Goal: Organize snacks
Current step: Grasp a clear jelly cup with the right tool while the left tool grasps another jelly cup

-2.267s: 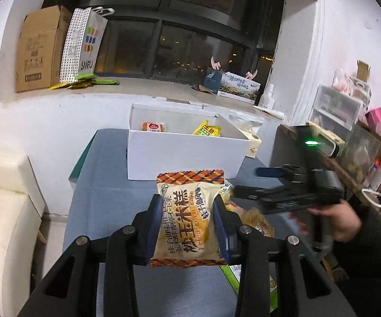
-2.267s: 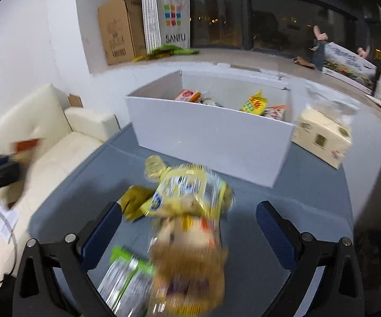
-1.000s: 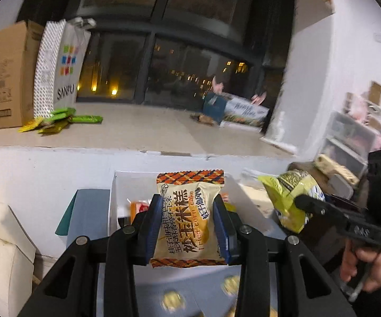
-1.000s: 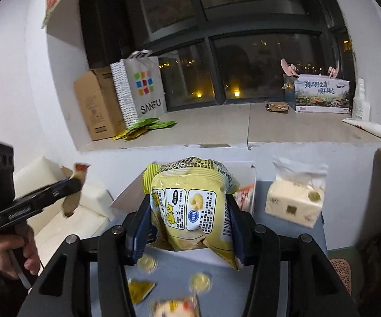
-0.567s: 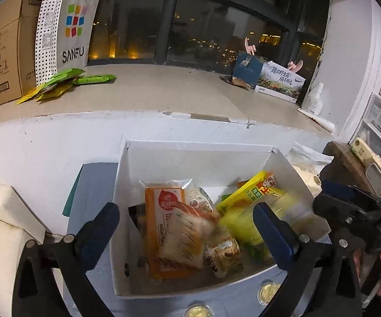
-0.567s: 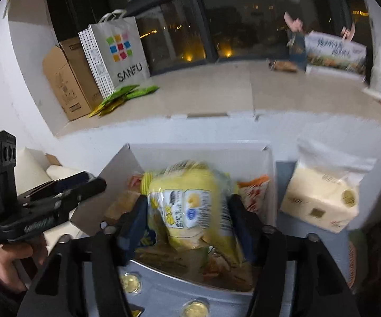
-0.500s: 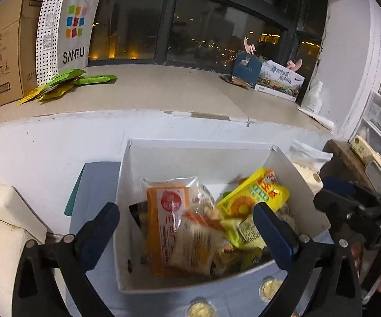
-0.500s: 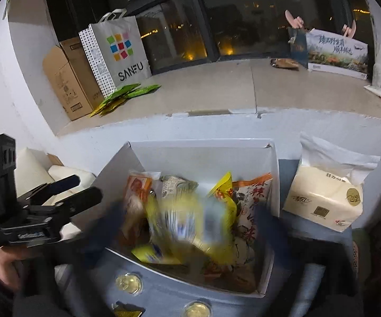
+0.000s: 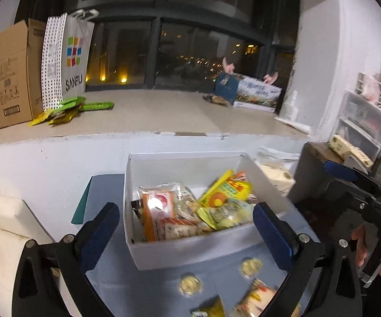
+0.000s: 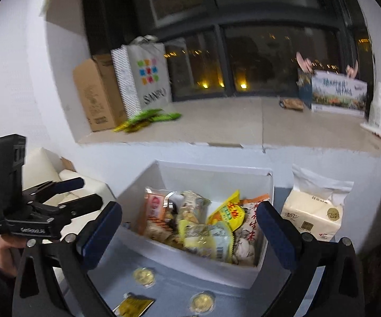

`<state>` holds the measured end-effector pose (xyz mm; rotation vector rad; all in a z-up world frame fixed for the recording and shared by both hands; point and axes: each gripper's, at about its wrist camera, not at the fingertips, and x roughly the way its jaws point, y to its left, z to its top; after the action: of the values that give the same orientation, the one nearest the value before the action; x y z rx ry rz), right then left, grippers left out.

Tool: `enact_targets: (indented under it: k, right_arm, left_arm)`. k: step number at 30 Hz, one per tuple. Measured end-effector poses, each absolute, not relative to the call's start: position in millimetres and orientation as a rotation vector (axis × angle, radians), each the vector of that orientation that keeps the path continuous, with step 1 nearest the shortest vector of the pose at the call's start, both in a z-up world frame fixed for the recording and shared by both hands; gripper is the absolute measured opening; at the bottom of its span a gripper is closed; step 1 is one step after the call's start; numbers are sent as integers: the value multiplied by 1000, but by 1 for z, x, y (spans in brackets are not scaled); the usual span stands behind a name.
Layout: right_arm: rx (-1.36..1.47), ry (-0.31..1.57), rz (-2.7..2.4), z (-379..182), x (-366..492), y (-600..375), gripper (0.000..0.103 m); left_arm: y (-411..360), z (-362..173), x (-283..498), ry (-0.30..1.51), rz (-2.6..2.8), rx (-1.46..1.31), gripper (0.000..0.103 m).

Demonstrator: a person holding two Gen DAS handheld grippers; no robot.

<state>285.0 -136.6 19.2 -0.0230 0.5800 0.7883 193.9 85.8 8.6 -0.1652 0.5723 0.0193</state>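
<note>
White box [image 9: 195,251] on our desk [image 9: 148,285] holds several snack packets [image 9: 190,216]. We hold two claws, left claw [image 9: 186,227] and right claw [image 10: 189,227], both spread and empty.

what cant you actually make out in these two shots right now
- Left wrist view: the loose snacks on the table are cut off by the bottom edge and blurred, so their kinds are unreadable.
- Left wrist view: print on the packets in the white box is smeared by motion.
- Right wrist view: the near wall of the box hides the lower packets.
- Right wrist view: the gold packet is cropped by the bottom edge.
</note>
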Motion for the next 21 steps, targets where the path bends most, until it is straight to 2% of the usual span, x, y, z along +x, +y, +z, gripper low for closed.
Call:
enact_targets:
  k: [10, 21]
  right_arm:
    - [-91, 418, 815, 31, 167, -194, 103]
    - [-117, 477, 709, -41, 92, -237, 103]
  left_arm:
    - [41, 9, 77, 499, -15, -162, 103]
    - [10, -51, 20, 588, 9, -167, 103]
